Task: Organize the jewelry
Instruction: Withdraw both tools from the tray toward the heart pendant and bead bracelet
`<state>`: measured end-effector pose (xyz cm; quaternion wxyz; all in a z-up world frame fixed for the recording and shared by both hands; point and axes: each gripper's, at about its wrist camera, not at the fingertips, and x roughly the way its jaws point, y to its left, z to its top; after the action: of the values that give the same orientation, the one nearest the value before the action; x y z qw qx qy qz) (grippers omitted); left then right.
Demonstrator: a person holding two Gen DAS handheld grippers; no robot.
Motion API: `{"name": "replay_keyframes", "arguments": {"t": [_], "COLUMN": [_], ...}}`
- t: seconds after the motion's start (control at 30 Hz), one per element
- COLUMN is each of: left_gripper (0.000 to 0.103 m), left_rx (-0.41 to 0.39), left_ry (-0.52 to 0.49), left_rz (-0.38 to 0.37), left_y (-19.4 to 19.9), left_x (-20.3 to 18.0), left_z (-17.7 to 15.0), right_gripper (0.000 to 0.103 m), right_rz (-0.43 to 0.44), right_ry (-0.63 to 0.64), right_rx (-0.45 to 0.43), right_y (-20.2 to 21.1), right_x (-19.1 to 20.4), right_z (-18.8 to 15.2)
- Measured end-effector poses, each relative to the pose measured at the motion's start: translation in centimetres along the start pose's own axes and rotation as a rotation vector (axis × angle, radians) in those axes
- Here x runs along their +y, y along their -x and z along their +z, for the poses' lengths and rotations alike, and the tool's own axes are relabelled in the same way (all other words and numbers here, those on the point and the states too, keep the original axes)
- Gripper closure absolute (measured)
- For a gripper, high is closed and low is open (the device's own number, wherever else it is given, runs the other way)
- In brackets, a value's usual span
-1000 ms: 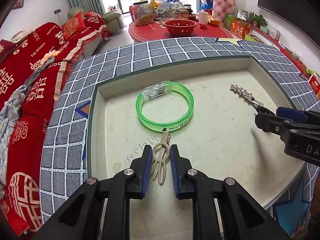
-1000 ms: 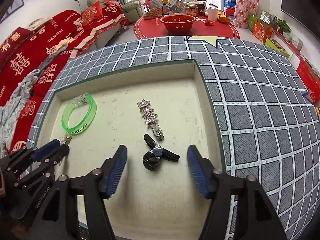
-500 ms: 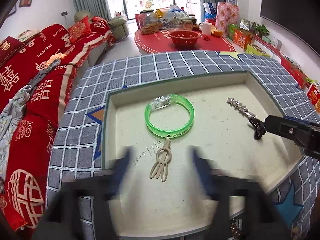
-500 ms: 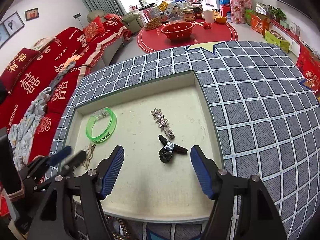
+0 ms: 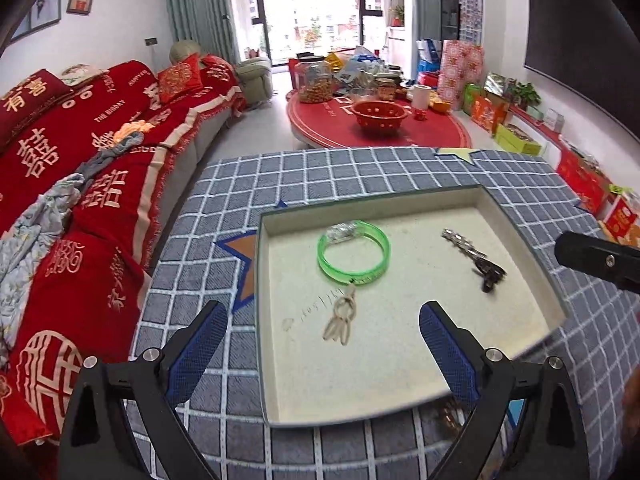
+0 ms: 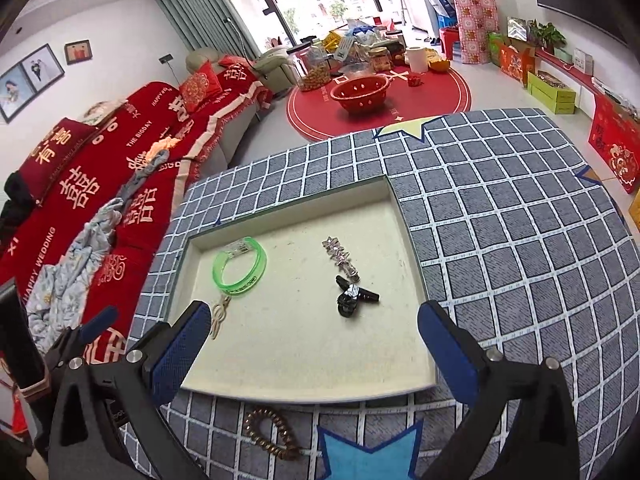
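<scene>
1. Both tools hang above the checked cloth (image 6: 520, 240): the left gripper (image 5: 323, 344) stands fully open and empty; the right gripper (image 6: 314, 344) has its jaws opening, nothing between them.
2. A coiled hair tie (image 6: 266, 432) lies on the cloth at 6 o'clock, outside the tray (image 6: 304, 394).
3. Inside the tray, a beige clip (image 5: 341, 318) touches the green bangle (image 5: 354, 256) just beyond it.
4. At 3 o'clock of them, the black clip (image 6: 354, 296) sits by the silver clip (image 6: 340, 258).

- Right tool (image 5: 600, 264): in the left wrist view, cut off by the right edge; only one black finger shows.
- Left tool (image 6: 86, 330): in the right wrist view, partly cut by the left edge.
- Spiral hair tie (image 6: 270, 434): blurred behind the left tool's right finger in the left wrist view.
- Green bangle (image 5: 353, 255) lettering: too small to read.
</scene>
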<state>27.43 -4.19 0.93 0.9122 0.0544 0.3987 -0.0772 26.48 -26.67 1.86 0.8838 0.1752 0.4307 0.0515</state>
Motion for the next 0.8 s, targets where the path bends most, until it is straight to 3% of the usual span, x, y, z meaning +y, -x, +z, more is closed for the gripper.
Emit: {"name": "replay_keyframes", "arguments": {"t": [0.23,0.57,0.8], "left_gripper": [0.000,0.000,0.000], "left_rx": [0.000,0.067,0.084], "left_ry": [0.016,0.010,-0.100], "left_rz": [-0.041,-0.109,-0.141], "left_y": [2.9,4.8,5.8], "left_x": [-0.2,-1.5,-3.3], "left_z": [-3.0,-8.6,-12.4], "right_gripper": [0.000,0.000,0.000], "right_rz": [0.009,-0.013,-0.051], "right_ry": [0.004,0.005,-0.003], "right_rx": [-0.056,0.040,0.085], "right_y": [3.6,7.1,8.5], "right_x": [-0.4,-2.7,-4.3], "right_z": [-2.5,-7.5,-11.4]}}
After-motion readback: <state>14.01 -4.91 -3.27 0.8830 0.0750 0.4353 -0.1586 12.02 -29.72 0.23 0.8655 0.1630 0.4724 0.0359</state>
